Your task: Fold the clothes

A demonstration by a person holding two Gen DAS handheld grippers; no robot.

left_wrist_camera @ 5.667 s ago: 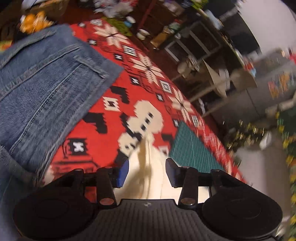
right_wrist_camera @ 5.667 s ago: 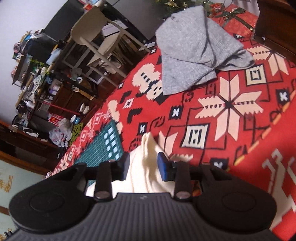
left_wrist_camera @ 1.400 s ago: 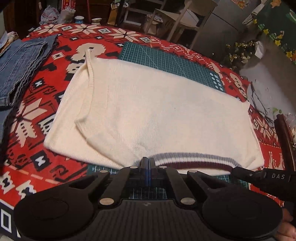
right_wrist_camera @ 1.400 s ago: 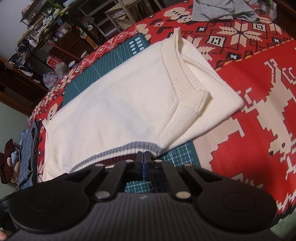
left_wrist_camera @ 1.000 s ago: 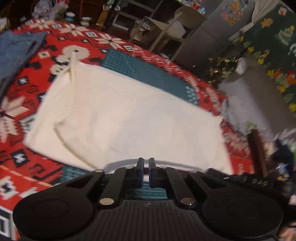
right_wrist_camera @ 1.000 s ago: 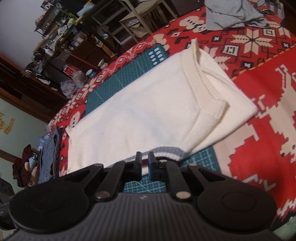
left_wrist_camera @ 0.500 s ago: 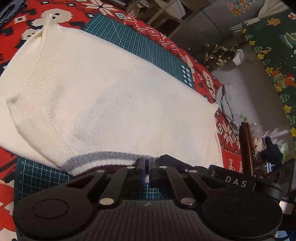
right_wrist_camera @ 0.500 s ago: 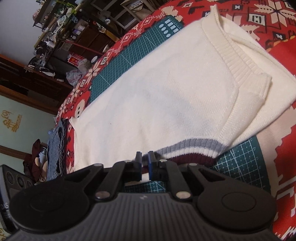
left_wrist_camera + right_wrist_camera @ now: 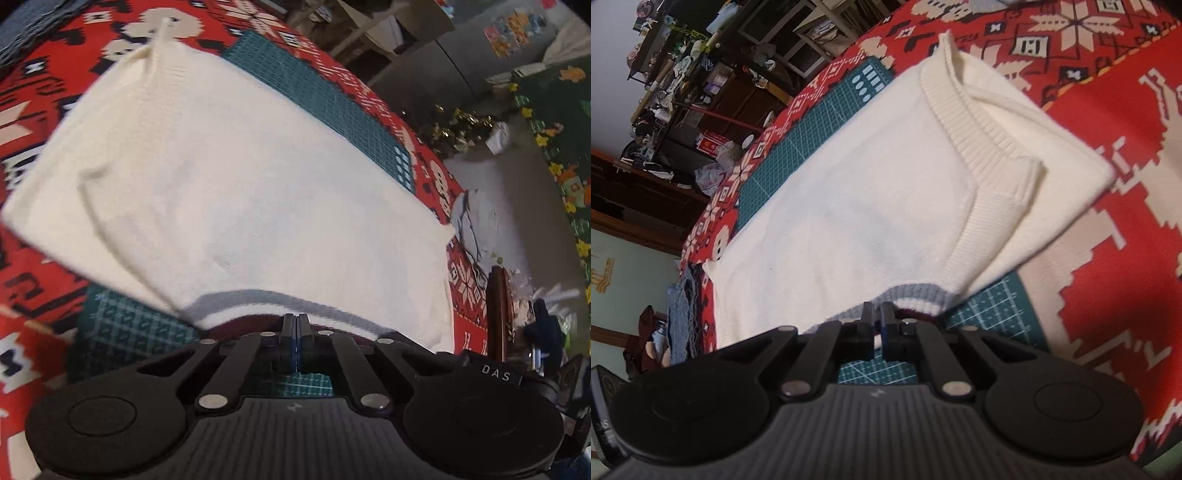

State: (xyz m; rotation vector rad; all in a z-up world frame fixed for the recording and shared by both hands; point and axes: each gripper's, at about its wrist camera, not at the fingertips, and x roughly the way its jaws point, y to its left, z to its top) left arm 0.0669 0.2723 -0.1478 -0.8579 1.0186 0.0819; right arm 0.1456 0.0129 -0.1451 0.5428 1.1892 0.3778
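A cream knit sweater (image 9: 240, 192) lies folded in a rectangle on a green cutting mat (image 9: 314, 88). Its near hem has grey, white and maroon stripes. My left gripper (image 9: 295, 321) is shut at that hem, and the maroon band rises right up to its tips. In the right wrist view the sweater (image 9: 849, 206) shows its ribbed neckline on the right. My right gripper (image 9: 876, 310) pinches the hem near the sweater's right corner, with a strip of white knit between its fingers. The hem arches up off the mat (image 9: 990, 306) at both grippers.
A red patterned tablecloth (image 9: 1126, 258) covers the table. Folded blue jeans (image 9: 679, 314) lie at its left end. The right gripper's black body (image 9: 495, 369) shows at the left view's right edge. Chairs and cluttered shelves (image 9: 701, 74) stand beyond the table, with grey floor (image 9: 498, 192) on the right.
Both grippers have stayed at the striped hem, dipping and rolling a little. The hem now bulges up at their tips. Seconds earlier the cream cloth hung between wider jaws.
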